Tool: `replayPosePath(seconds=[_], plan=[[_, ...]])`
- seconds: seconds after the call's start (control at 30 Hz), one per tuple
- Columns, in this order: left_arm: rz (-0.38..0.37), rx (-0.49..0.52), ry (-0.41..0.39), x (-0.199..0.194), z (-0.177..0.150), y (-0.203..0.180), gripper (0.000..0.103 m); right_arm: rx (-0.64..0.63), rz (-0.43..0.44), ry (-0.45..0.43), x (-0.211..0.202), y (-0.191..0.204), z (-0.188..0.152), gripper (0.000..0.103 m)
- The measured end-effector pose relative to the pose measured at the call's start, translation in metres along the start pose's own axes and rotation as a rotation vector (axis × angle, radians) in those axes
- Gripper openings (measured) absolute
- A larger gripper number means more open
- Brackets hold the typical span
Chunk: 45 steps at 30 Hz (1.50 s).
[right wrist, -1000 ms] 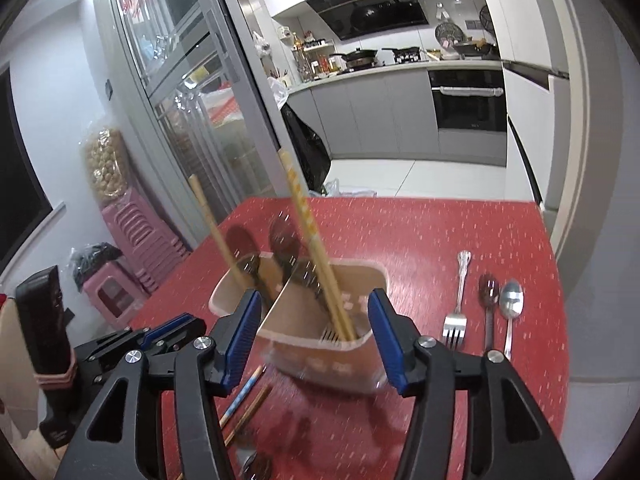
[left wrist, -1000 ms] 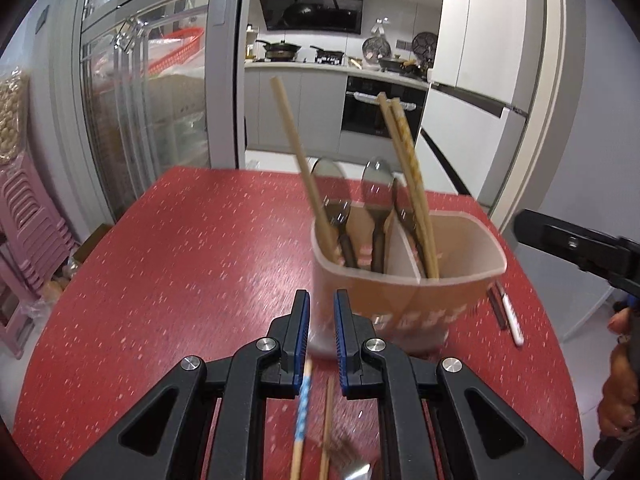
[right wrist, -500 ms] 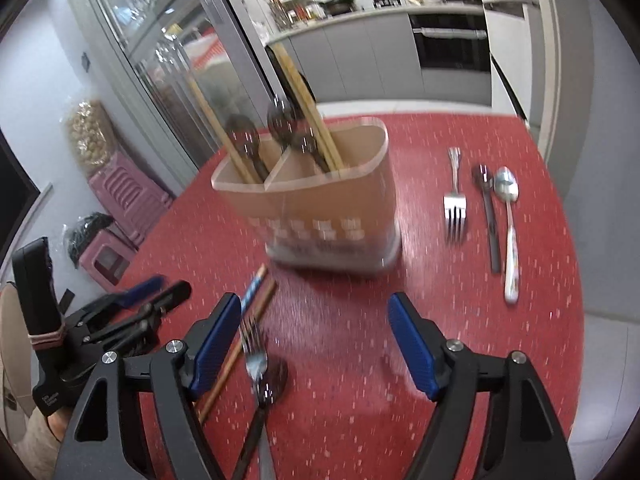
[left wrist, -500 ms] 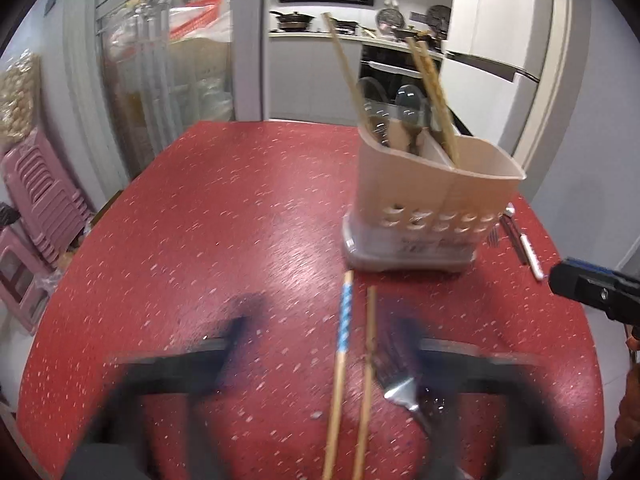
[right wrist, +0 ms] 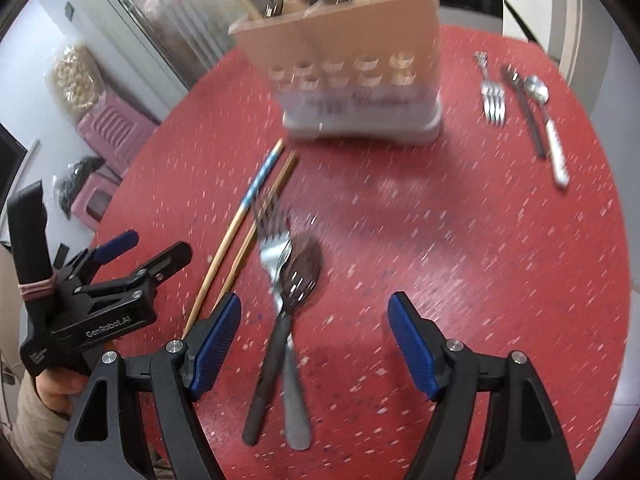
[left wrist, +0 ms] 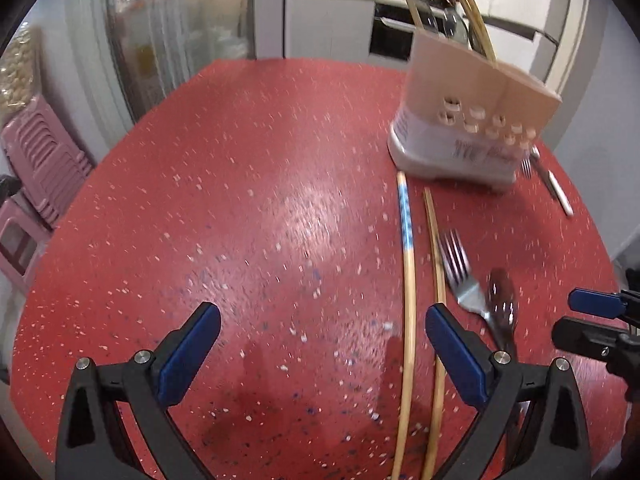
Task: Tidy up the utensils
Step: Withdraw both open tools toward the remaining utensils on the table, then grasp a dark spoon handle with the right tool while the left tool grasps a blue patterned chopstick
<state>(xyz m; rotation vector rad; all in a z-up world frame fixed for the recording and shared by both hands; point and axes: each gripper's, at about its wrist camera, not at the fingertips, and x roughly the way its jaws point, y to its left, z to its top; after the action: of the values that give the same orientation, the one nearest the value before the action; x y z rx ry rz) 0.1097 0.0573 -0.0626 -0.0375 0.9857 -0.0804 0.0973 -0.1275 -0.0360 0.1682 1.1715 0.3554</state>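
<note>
Only the right wrist view shows the left gripper whole, with "GenRobot.AI" printed on it, plus a fork and two spoons far right. Both views show the holder standing far on the red speckled table, with chopsticks lying near it. Left gripper and right gripper gape wide, empty. Kitchen cabinets behind.

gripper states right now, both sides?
Left gripper: open, holding nothing, above the chopsticks.
Right gripper: open, holding nothing, above the fork and spoon.
</note>
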Motion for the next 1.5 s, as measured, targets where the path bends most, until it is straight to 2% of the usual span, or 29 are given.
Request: replayPosePath(seconds=[0.13, 0.3, 0.57, 0.67, 0.73, 1.03, 1.4, 1.5], plan=[[-0.019, 0.031, 0.028, 0.010, -0.003, -0.001, 0.103, 0.027, -0.026, 0.035, 0.012, 0.005, -0.004, 0.075], [-0.036, 0.055, 0.045, 0.019, 0.004, -0.003, 0.103, 0.056, -0.052, 0.073, 0.024, 0.011, -0.005, 0.058], [-0.046, 0.092, 0.074, 0.033, 0.015, -0.005, 0.103, 0.020, -0.120, 0.084, 0.036, 0.031, -0.003, 0.042], [-0.048, 0.106, 0.081, 0.037, 0.020, -0.009, 0.103, -0.012, -0.168, 0.078, 0.040, 0.038, -0.002, 0.027], [-0.047, 0.113, 0.087, 0.041, 0.022, -0.011, 0.103, -0.011, -0.158, 0.075, 0.040, 0.038, -0.002, 0.013], [-0.037, 0.161, 0.101, 0.047, 0.029, -0.024, 0.103, 0.028, -0.075, 0.063, 0.035, 0.021, -0.008, 0.012], [-0.070, 0.230, 0.161, 0.059, 0.059, -0.041, 0.103, 0.063, -0.013, 0.057, 0.021, -0.007, -0.014, 0.012], [-0.078, 0.253, 0.184, 0.059, 0.066, -0.048, 0.096, 0.067, 0.002, 0.048, 0.021, -0.011, -0.009, 0.012]])
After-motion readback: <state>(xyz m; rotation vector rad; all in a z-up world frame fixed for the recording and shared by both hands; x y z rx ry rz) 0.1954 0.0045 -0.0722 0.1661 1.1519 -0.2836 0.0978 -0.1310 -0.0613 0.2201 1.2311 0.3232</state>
